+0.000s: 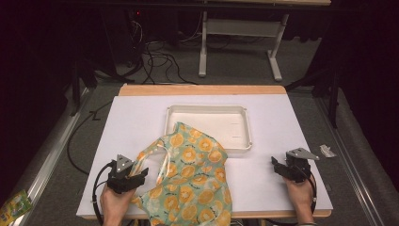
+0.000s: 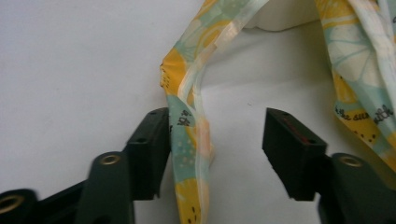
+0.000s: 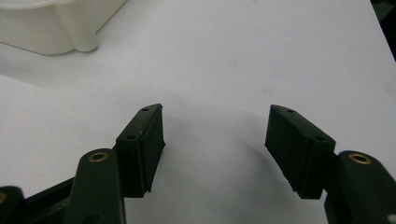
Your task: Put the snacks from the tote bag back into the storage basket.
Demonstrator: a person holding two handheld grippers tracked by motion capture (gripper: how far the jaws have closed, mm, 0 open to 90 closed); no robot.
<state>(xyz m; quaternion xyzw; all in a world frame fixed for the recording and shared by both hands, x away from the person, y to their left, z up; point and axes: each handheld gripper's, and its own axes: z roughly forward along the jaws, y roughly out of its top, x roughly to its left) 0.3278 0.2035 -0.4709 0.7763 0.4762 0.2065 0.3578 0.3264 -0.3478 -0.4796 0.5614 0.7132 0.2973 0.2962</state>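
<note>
Two hands come in at the near edge of the white table [image 1: 141,117], each one holding a black gripper. Biggest on that table is the bag [image 1: 190,181] with orange slices printed on it. It lies crumpled at the near edge, and its far end rests on the rim of the white tray [image 1: 207,123] in the middle of the table. Just left of the bag sits the left gripper [image 2: 217,140]. Its jaws are wide apart, and the bag's handle strap [image 2: 189,140] stands between them, touching one jaw. Well to the right of the bag, the right gripper [image 3: 215,135] is wide open too, with bare table between its jaws.
</note>
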